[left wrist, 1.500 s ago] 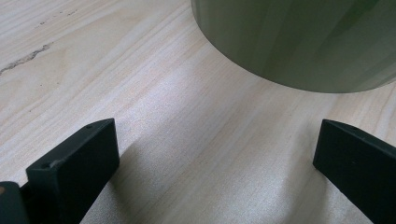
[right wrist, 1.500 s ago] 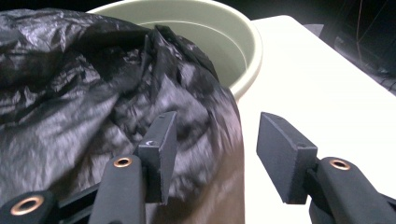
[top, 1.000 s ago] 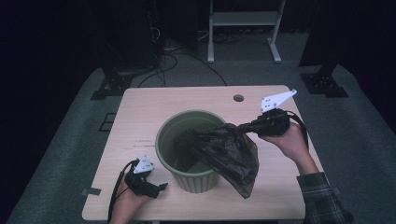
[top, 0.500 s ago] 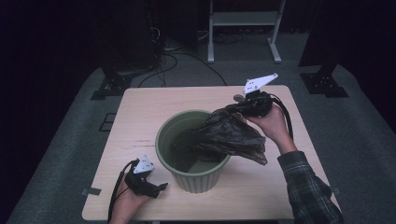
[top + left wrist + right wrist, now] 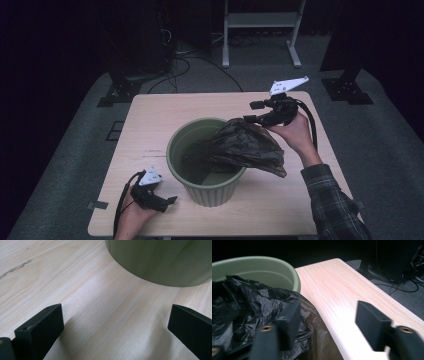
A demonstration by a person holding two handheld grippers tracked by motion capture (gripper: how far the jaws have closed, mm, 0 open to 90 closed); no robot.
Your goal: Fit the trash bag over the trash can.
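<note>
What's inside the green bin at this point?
Part of a black plastic bag lies in the green bin, the rest draped over its right rim onto the table. The bin's bare inner wall shows; the bottom under the bag is covered.

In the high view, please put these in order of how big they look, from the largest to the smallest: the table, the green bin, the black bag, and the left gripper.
1. Table, clearly the largest.
2. Green bin.
3. Black bag; it looks close to the bin in spread, so these two are uncertain.
4. Left gripper, the smallest.
</note>
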